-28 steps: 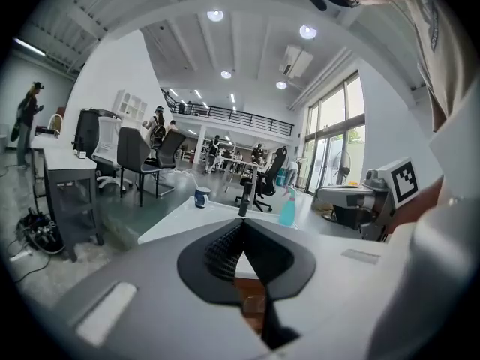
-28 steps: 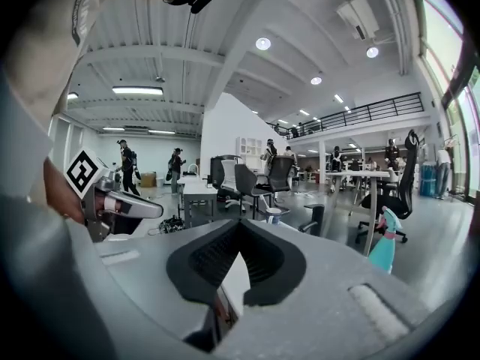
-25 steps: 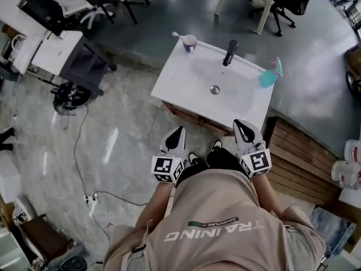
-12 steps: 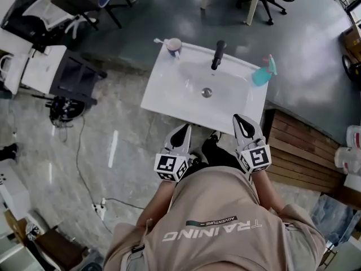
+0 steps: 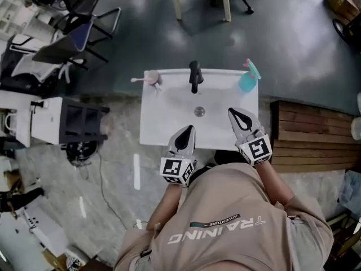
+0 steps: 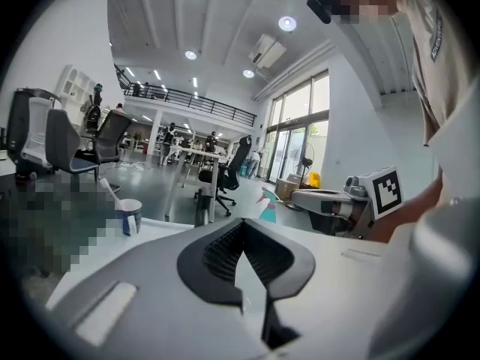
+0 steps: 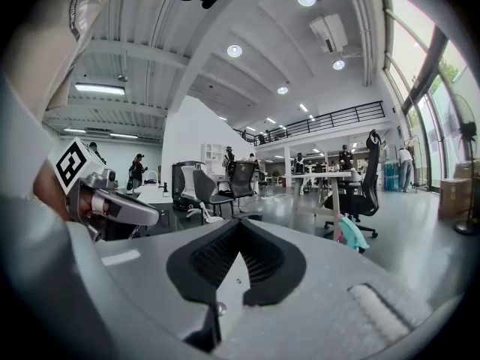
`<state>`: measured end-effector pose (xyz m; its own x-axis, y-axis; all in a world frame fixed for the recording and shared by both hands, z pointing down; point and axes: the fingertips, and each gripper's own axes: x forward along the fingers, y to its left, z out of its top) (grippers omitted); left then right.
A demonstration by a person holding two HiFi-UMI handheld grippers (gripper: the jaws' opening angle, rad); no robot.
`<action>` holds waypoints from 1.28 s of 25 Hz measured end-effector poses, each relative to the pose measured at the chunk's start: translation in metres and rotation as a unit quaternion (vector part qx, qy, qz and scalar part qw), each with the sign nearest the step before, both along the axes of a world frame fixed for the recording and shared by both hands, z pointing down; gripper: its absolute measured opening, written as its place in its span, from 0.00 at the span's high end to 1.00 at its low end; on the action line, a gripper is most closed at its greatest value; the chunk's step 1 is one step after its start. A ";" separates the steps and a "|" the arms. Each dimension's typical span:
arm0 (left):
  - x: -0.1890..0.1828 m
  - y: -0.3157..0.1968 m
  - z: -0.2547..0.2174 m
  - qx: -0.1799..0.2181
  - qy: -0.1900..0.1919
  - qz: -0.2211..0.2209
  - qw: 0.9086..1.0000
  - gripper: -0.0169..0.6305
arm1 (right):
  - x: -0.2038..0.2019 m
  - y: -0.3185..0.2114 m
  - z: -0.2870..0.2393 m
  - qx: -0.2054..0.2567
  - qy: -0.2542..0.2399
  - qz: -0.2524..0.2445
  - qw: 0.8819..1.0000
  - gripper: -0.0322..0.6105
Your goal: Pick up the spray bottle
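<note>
You held the left gripper [image 5: 188, 132] and right gripper [image 5: 237, 115] closed and empty at the near edge of the white rectangular washbasin [image 5: 163, 123]. This appeared to be the approach stage: the teal plastic spray bottle [image 5: 249, 77] stood untouched at the far right corner, and the right jaws would need opening next.

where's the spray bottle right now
In the head view the spray bottle stands at the far right corner of the white sink, right of the black faucet and beyond the right gripper, untouched.
</note>
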<state>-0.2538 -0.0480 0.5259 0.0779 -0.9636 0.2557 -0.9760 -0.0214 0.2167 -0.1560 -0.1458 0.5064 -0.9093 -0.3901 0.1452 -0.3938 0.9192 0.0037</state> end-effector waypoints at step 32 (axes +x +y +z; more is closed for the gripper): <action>0.088 -0.161 -0.013 0.003 -0.051 0.208 0.977 0.95 | 0.119 -0.058 -0.005 -0.042 0.019 0.194 0.980 0.95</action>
<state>-0.1654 -0.2091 0.5133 0.4368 -0.8560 0.2766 -0.8994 -0.4212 0.1168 -0.0366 -0.2041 0.5012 -0.6890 -0.6899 0.2219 -0.7140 0.6987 -0.0449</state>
